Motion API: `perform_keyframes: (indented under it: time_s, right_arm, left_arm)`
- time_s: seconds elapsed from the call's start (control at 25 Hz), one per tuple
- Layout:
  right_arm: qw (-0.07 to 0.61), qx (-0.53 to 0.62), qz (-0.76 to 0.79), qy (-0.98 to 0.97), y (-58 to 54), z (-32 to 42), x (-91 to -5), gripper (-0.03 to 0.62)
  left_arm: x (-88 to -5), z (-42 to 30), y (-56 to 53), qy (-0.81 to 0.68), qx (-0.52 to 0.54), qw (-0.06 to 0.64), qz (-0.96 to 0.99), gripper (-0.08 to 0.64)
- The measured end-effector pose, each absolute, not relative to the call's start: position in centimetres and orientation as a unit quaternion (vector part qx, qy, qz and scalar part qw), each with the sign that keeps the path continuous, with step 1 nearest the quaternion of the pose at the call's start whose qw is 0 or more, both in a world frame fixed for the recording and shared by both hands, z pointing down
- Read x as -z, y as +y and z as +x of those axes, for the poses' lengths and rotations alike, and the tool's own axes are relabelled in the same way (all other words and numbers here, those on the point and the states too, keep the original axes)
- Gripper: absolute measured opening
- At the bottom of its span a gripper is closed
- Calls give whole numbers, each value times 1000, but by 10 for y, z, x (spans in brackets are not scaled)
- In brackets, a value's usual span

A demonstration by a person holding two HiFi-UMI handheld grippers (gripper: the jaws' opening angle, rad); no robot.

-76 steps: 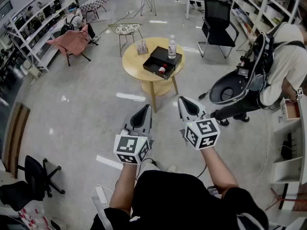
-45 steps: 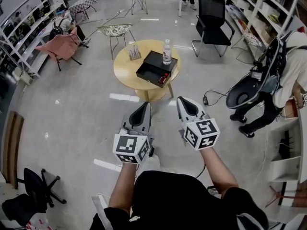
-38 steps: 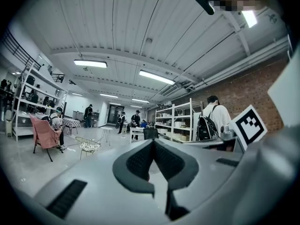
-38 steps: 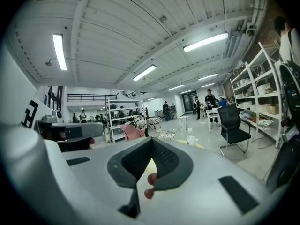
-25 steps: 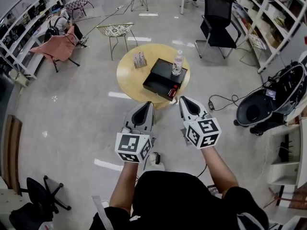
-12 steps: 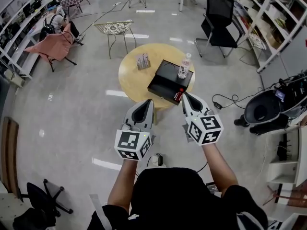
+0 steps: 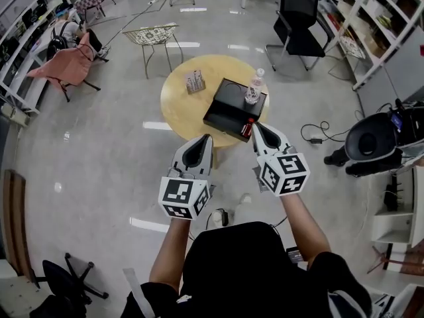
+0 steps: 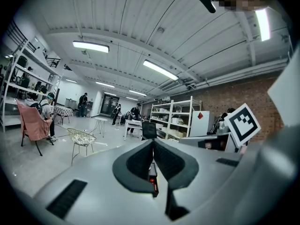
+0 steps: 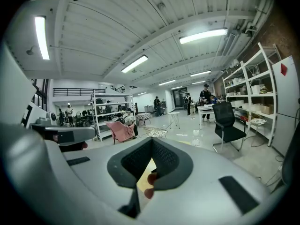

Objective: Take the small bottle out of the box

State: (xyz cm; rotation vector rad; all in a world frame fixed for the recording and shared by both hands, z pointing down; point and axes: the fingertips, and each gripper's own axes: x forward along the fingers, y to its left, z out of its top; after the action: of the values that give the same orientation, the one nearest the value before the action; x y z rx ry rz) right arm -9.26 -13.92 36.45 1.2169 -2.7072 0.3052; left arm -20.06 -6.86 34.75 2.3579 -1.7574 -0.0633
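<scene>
Left: the left hand-held gripper [image 7: 207, 138] is held out low in front of the person. Its jaws are pressed together along one line with nothing between them, as its own view [image 8: 153, 143] shows.
Right: the right hand-held gripper [image 7: 256, 125] reaches slightly further than the left. Its jaw tips meet [image 9: 151, 142] and it grips nothing. From above its tip shows just beside the small bottle; whether it touches cannot be told.
Cubes: the left cube [image 7: 180, 201] and the right cube [image 7: 283, 174], each with square markers, sit at the rear of the hand-held grippers, just ahead of the person's bare forearms.
Small bottle: the small bottle [image 7: 249, 128], red, lies in the box at its near right corner.
Box: the box [image 7: 228, 105], black and flat with its near part open, rests on the right half of the bench, its near corner close to the rim.
Bench: the bench [image 7: 182, 105] is a round, pale-wood top on a single stem, directly ahead of both hand-held grippers.
Water bottle: the water bottle [image 7: 254, 89], clear, stands upright at the far right side of the box.
Stand: a small stand [image 7: 194, 81] sits on the bench left of the box, apart from it.
Chairs: a wire chair [image 7: 156, 35] and a pink chair [image 7: 63, 61] stand beyond the bench to the left, and an office chair [image 7: 298, 18], black, to the right.
Shelves: white shelves [image 7: 371, 18] line the right side of the room.
Floor: the floor [image 7: 99, 151] is grey and glossy, catching the ceiling lights.
</scene>
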Motion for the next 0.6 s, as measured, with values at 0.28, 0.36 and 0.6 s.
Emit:
perform_keyframes:
  time_s: [0.28, 0.36, 0.6]
  right_arm:
    - [83, -111, 421, -896, -163, -80, -375, 2]
    - [84, -114, 423, -895, -173, -76, -379, 2]
    - [91, -129, 422, -893, -206, -67, -393, 2]
  left_arm:
    - [-358, -191, -96, -581, 9, 108, 807, 12]
    - [-361, -188, -107, -579, 6, 109, 808, 11]
    - [-371, -179, -140, -576, -6, 115, 809, 12]
